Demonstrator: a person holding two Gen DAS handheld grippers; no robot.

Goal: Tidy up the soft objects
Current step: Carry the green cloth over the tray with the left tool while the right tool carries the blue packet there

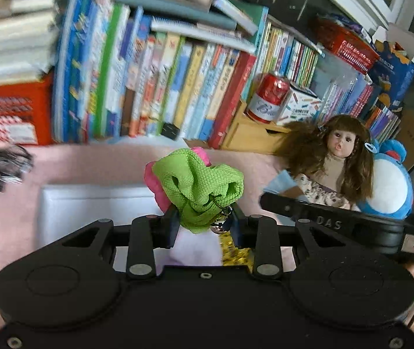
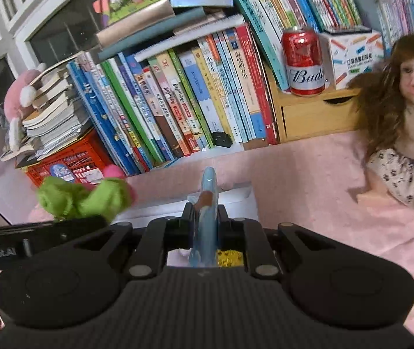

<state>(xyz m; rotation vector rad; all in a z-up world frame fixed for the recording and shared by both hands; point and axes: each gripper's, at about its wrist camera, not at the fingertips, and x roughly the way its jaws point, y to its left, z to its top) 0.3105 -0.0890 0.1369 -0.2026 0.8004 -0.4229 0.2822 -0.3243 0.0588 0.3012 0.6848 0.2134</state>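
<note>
My left gripper point(image 1: 204, 221) is shut on a bunch of green knit fabric point(image 1: 198, 186) with a pink edge and a small bell. It belongs to a soft toy whose white body point(image 1: 195, 247) and yellow sequin patch point(image 1: 236, 254) hang below the jaws. My right gripper point(image 2: 207, 215) is shut on a thin light-blue flap point(image 2: 208, 186) that stands upright between its fingers, with white and yellow sequin cloth point(image 2: 230, 257) beneath. The green fabric point(image 2: 84, 197) shows at lower left in the right wrist view. A long-haired doll point(image 1: 338, 157) sits to the right on the pink blanket point(image 2: 309, 180).
A white box point(image 1: 90, 203) lies on the blanket under both grippers. Behind stand rows of books point(image 2: 178, 93), a red can point(image 2: 304, 61) on a wooden drawer unit point(image 2: 317, 116), a red crate point(image 2: 73, 163) and a pink plush point(image 2: 23, 93). A blue plush point(image 1: 390, 186) leans beside the doll.
</note>
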